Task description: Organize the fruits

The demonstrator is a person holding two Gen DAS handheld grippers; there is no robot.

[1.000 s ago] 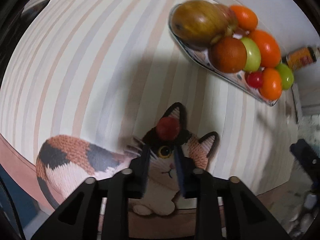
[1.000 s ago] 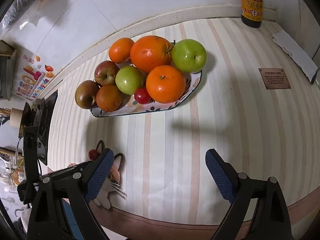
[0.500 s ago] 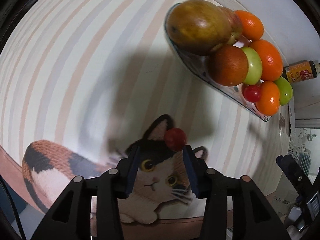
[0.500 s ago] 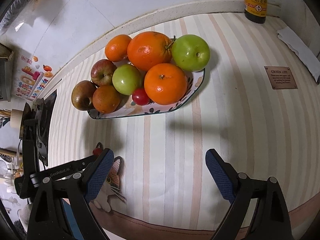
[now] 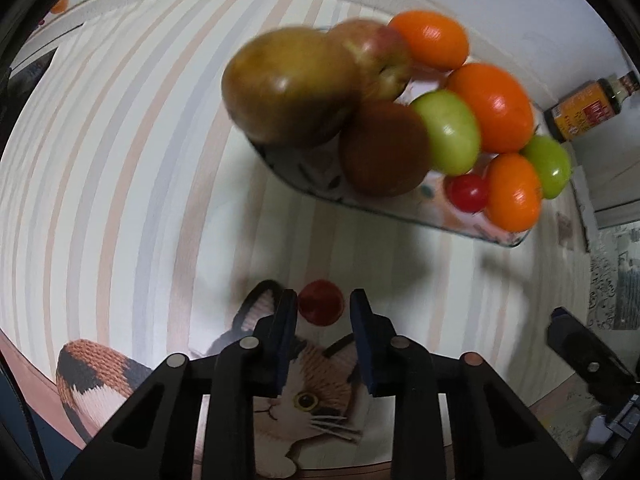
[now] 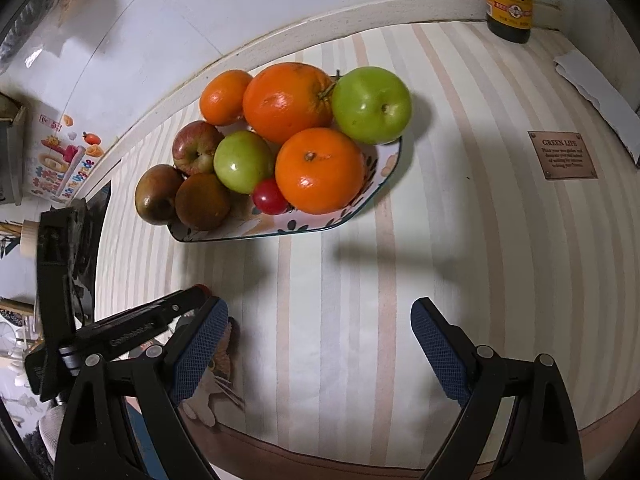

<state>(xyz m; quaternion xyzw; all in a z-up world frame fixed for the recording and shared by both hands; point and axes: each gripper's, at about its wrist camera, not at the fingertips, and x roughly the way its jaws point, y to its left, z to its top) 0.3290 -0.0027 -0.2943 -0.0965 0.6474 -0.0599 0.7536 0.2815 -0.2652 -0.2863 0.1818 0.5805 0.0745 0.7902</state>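
The left gripper (image 5: 323, 307) has its jaws clenched on a small red cherry tomato (image 5: 321, 302), held above the striped surface (image 5: 120, 200) just in front of the fruit plate (image 6: 352, 210). On that plate lie oranges, green apples, a red apple, brown fruit and a second cherry tomato (image 6: 269, 197). The right gripper (image 6: 320, 332) hangs near the front of the plate, its jaws released and wide with nothing between them. A cat picture (image 5: 316, 400) lies under the left gripper. A sauce bottle (image 6: 508, 0) stands behind the plate by the wall.
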